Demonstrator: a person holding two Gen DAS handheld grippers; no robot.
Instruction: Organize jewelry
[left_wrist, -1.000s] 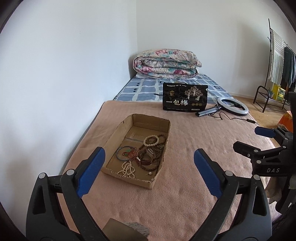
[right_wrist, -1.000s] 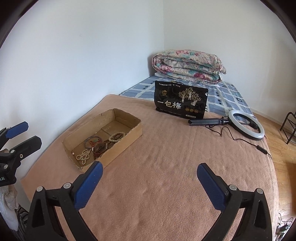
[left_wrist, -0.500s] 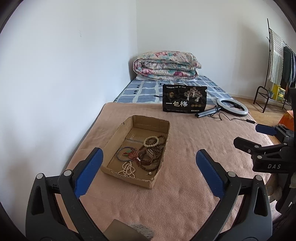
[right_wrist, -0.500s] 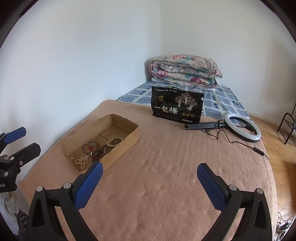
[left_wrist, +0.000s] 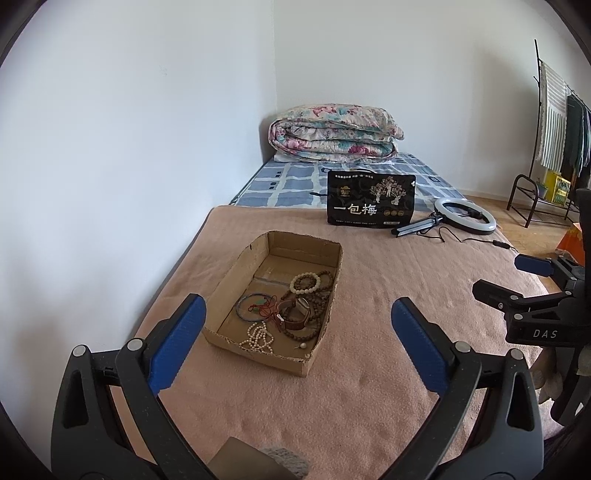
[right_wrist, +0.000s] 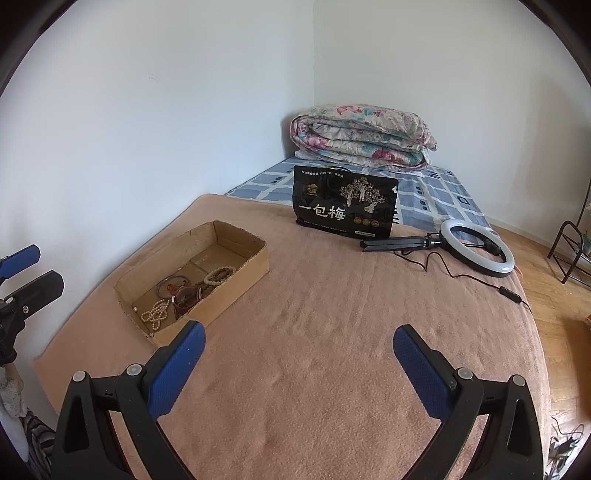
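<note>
Item: tangled jewelry (left_wrist: 286, 314) in cardboard box (left_wrist: 232, 282), ahead of my left gripper (left_wrist: 297, 334), left of my right gripper (right_wrist: 299, 354). Both spread wide, empty. Light, slippery strands, probably snag-prone; I'd pinch one bead loop.

White walls (right_wrist: 147, 129), wood floor (right_wrist: 546, 295) — daylit

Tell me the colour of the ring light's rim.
White ring light, black back; right wrist view shows it best.
</note>
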